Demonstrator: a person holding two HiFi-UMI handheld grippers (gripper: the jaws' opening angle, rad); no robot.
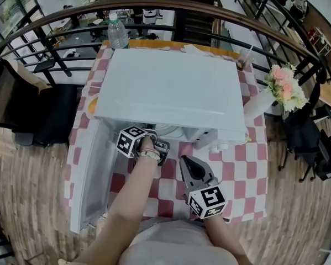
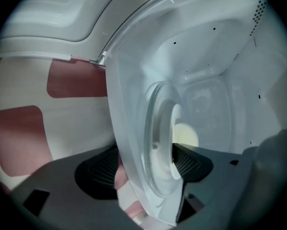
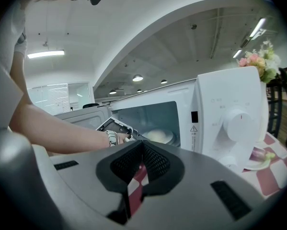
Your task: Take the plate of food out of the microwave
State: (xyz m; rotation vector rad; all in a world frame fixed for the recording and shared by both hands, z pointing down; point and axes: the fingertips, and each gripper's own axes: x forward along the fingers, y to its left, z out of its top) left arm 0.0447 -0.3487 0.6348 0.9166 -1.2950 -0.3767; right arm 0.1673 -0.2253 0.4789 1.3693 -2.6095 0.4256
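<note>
The left claw (image 2: 145, 166) is spread wide at the open microwave (image 1: 171, 87), with the rim of the plate (image 2: 176, 145) on the glass tray (image 2: 155, 143) inside lying between its jaws, while the right claw (image 3: 142, 164), pressed together and empty, hangs over the checked surface (image 1: 242, 164).

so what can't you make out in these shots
What the food is: the left gripper view shows only a pale patch behind the plate rim, and in the right gripper view it is too small.
The plate in the head view: hidden under the microwave top.
Contact by the left gripper: jaws apart with the plate edge between them, but close-up blur hides whether a pad touches it.
</note>
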